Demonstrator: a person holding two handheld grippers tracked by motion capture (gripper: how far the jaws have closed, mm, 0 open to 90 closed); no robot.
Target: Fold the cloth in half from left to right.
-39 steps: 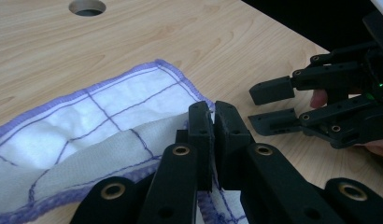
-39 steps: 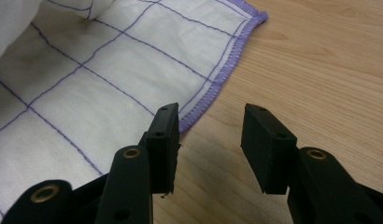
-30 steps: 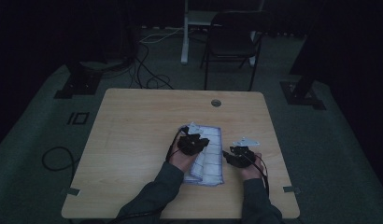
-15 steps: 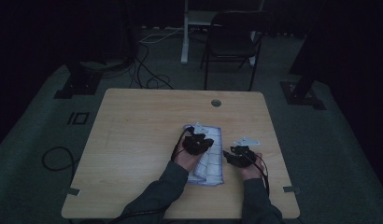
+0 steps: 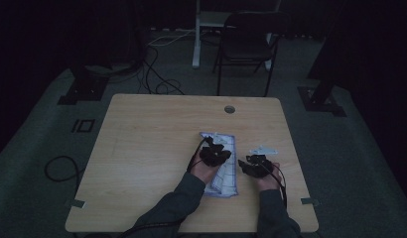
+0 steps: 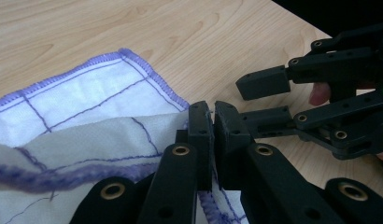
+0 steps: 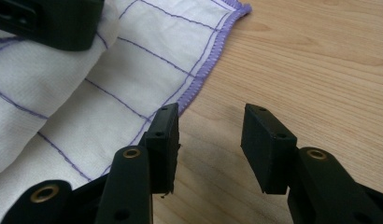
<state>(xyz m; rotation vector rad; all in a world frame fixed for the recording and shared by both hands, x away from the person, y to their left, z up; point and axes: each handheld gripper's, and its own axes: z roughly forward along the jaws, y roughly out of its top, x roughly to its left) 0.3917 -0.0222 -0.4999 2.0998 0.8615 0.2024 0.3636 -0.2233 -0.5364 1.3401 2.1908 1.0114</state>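
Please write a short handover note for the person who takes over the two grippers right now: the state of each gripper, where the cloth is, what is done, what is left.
Left gripper: shut on the cloth, pinching its purple-stitched edge; a layer is lifted and draped over the rest.
Right gripper: open, nothing between the jaws, above bare table just beside the cloth's edge.
Cloth: white with purple lines, on the table in front of the person, between the two hands in the high view.
Done: one edge picked up, a fold apparently begun.
Left: probably bring the held edge across, lay it flat and release; the right gripper could hold down or take the near edge.
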